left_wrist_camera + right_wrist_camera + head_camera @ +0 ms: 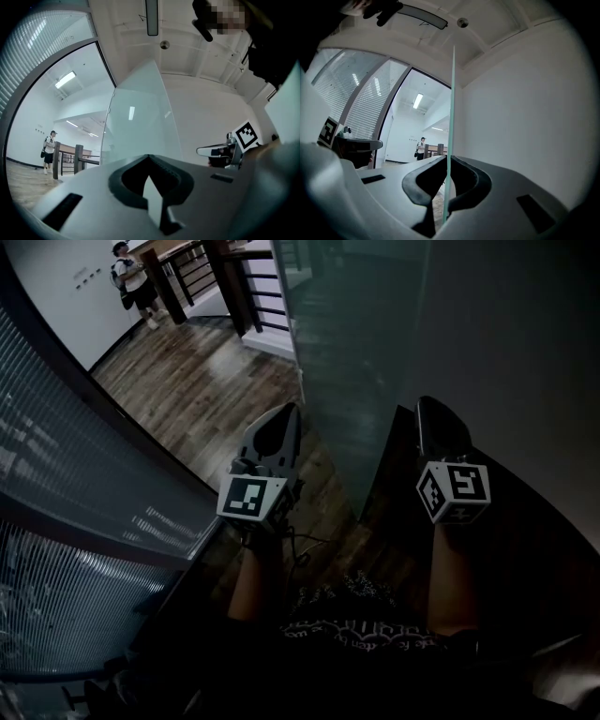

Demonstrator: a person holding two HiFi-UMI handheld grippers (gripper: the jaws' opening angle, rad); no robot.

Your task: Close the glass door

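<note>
The right hand-held gripper (449, 158) is closed on the free edge of the glass door (451, 93). The pane stands ajar in the middle of the scene, running from near the person out toward the far railing (234, 287). The left hand-held gripper (149, 157) is shut on nothing and hangs just left of the pane, over the wooden floor (206, 381).

The door looks like a stiff, heavy, frameless sheet: smooth and likely slippery under the pads, and probably easiest to chip along its thin edge. No handle shows, so the free edge is the sensible hold. A slow, steady swing should suit it better than a shove.

Only the right gripper view shows the grip, with the pane seen edge-on as a thin green line running down between the jaws. The head view shows that gripper to the right of the glass, but not the contact. It alone shows the floor, the ribbed partition (75, 474) on the left and the plain wall (525, 352) on the right. The left gripper view shows the pane's broad face and its top corner, and a bystander (48, 150) stands far off by the railing.
</note>
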